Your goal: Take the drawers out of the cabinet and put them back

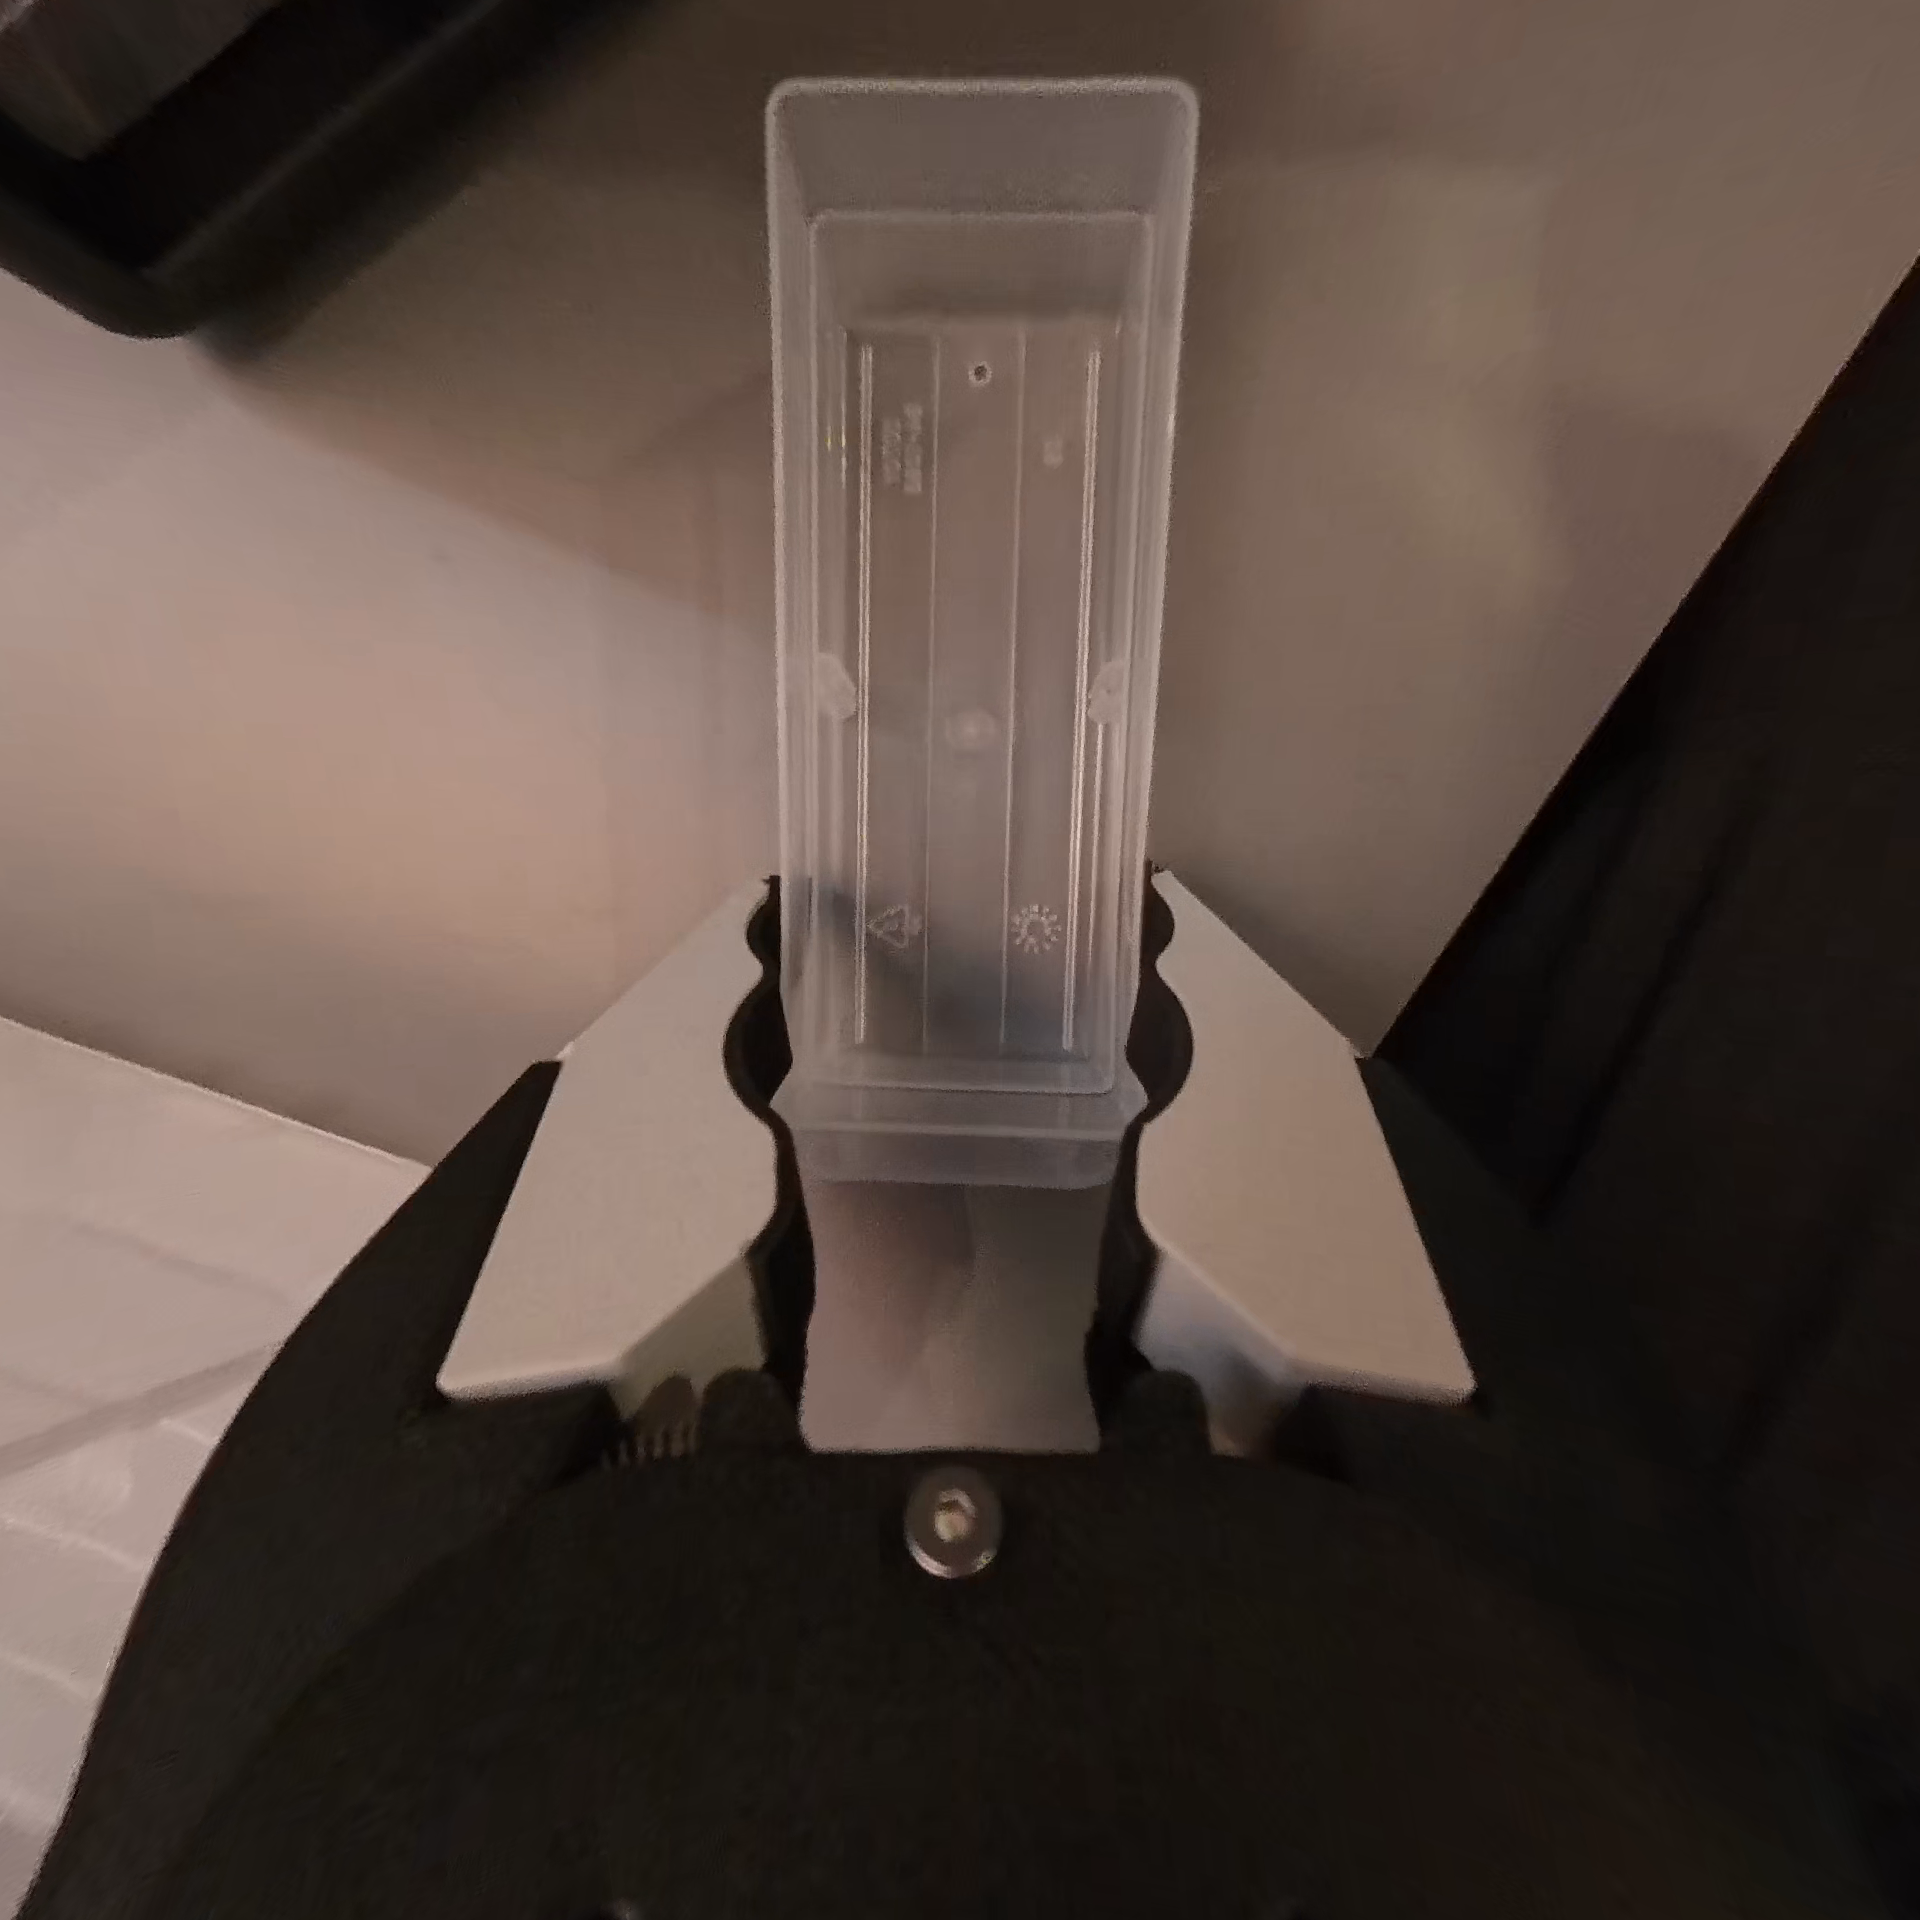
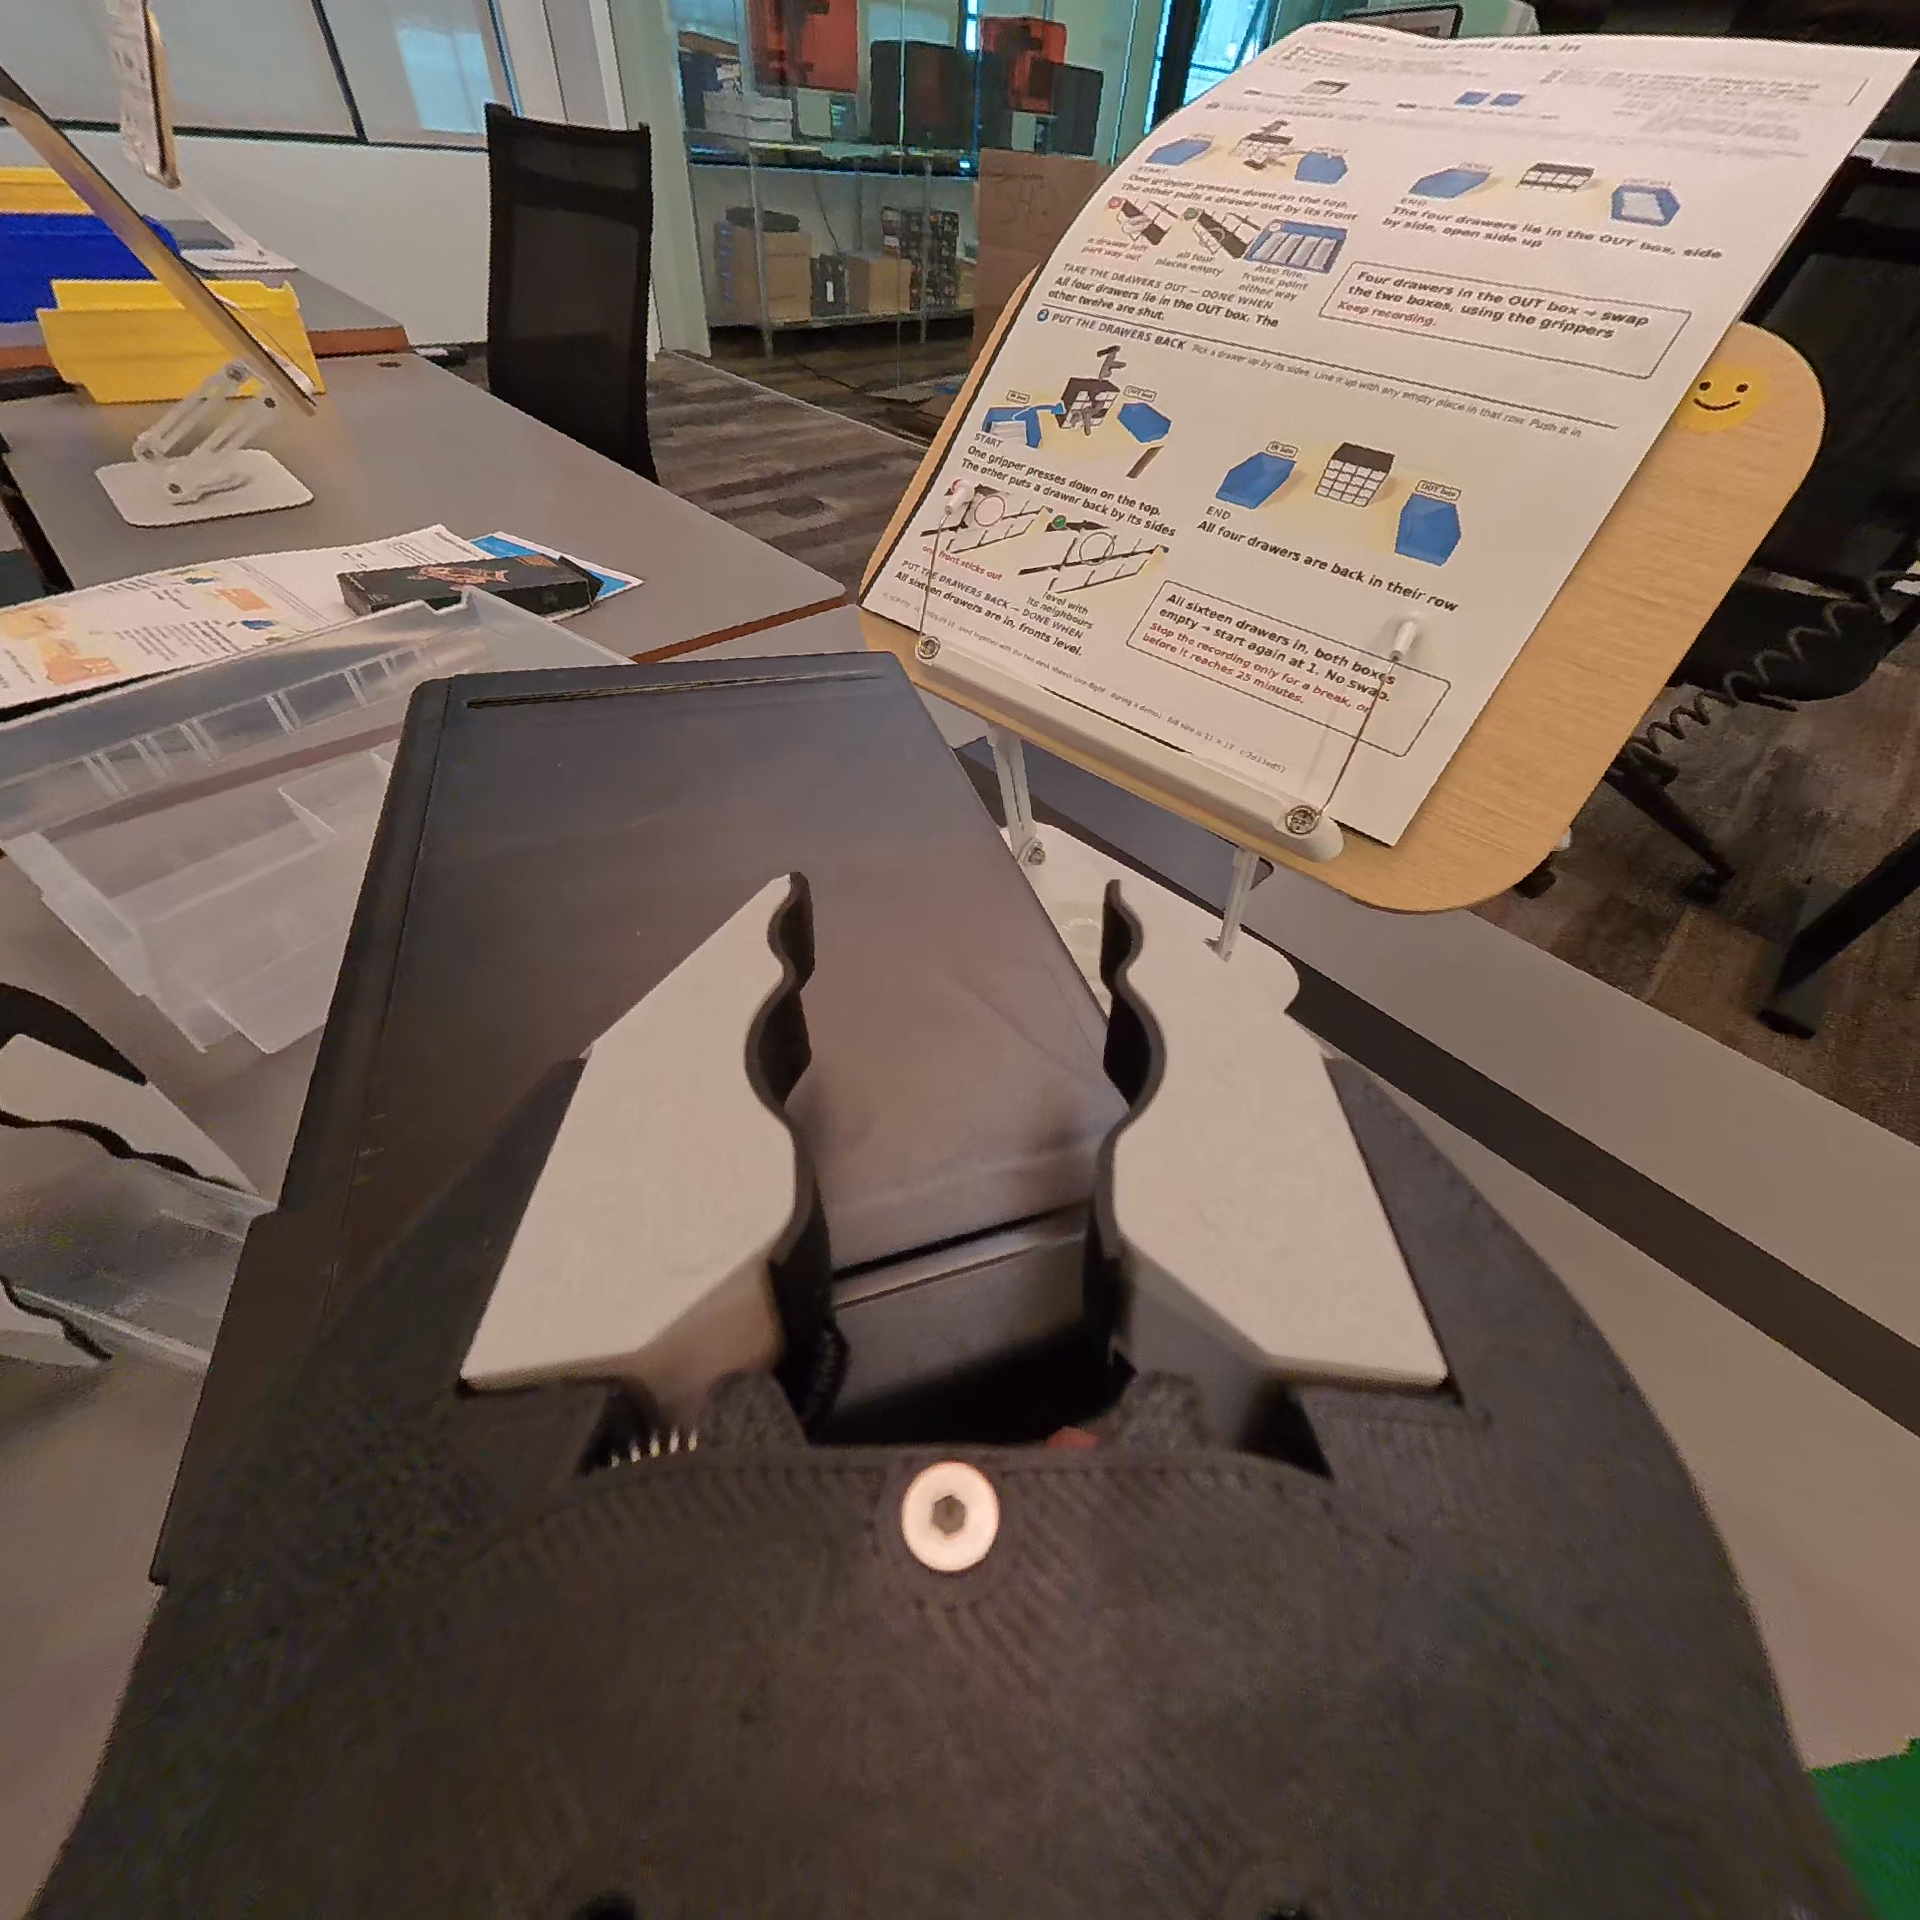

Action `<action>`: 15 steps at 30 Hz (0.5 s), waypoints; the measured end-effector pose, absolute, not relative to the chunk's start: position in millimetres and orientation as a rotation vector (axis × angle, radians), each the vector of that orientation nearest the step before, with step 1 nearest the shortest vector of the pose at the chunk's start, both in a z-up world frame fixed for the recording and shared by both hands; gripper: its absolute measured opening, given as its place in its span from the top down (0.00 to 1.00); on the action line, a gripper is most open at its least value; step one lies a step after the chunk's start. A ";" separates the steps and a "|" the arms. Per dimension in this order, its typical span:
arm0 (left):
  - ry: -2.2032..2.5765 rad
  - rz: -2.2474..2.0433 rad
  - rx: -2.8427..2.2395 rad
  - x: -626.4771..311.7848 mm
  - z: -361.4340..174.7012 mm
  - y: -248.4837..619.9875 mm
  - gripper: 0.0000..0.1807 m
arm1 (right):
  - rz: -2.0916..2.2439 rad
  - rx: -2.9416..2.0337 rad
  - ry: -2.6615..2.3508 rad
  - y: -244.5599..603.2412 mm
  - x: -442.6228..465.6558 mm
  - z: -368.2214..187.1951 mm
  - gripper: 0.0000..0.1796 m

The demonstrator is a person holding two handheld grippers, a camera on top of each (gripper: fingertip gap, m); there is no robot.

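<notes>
In the left wrist view, my left gripper (image 1: 961, 894) is shut on the sides of a clear, empty plastic drawer (image 1: 977, 623). The drawer points straight ahead, open side toward the camera, held in the air over a pale surface. In the right wrist view, my right gripper (image 2: 956, 904) is open and empty. It lies low over the flat top of the black cabinet (image 2: 623, 831), its fingers (image 2: 686, 1091) apart above the cabinet's right part. The cabinet's front and its drawer slots are hidden.
A clear plastic box (image 2: 208, 810) lies left of the cabinet. An instruction sheet on a wooden stand (image 2: 1714, 644) stands at the right rear. A small black box (image 2: 468, 587) on papers and a chair (image 2: 566, 270) are behind. A dark object (image 1: 156, 156) sits at the upper left of the left wrist view.
</notes>
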State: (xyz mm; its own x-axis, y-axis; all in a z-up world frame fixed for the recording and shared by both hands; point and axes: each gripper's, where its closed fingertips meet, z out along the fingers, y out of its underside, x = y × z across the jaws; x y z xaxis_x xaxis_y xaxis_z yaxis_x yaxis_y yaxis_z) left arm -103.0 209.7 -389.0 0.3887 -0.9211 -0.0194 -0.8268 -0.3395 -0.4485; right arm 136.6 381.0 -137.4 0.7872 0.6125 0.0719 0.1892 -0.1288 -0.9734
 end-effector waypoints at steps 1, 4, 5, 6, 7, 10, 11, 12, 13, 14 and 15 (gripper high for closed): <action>1.492 -0.348 -2.264 -99.6 -384.2 209.5 0.65 | 0.418 -1.691 -0.634 380.9 136.6 -137.3 0.70; 1.409 -0.480 -2.280 -73.6 -365.0 203.0 0.65 | 0.416 -1.694 -0.645 378.9 135.4 -137.9 0.71; 1.411 -0.478 -2.286 -66.1 -361.9 201.6 0.65 | 0.410 -1.696 -0.651 377.9 134.4 -138.2 0.72; 1.421 -0.453 -2.277 -59.1 -359.4 201.7 0.65 | 0.409 -1.699 -0.661 376.3 132.7 -138.5 0.73; 1.426 -0.431 -2.266 -51.1 -356.9 202.6 0.65 | 0.410 -1.702 -0.672 374.6 130.7 -138.9 0.74; 1.421 -0.464 -2.287 -23.5 -354.4 199.1 0.65 | 0.400 -1.694 -0.698 370.2 124.7 -138.8 0.78; 1.419 -0.466 -2.288 -15.1 -353.9 200.3 0.65 | 0.403 -1.695 -0.706 369.3 123.1 -138.9 0.78; 1.422 -0.464 -2.299 -8.0 -353.7 201.2 0.66 | 0.406 -1.699 -0.713 368.9 121.9 -139.3 0.79; 1.406 -0.456 -2.301 -1.0 -351.2 204.1 0.66 | 0.406 -1.700 -0.717 368.9 121.4 -139.4 0.79; 1.376 -0.452 -2.297 5.7 -347.0 207.8 0.66 | 0.405 -1.699 -0.716 369.1 121.3 -139.3 0.79; 1.365 -0.464 -2.304 11.4 -343.8 208.2 0.66 | 0.404 -1.698 -0.716 369.0 121.3 -139.3 0.79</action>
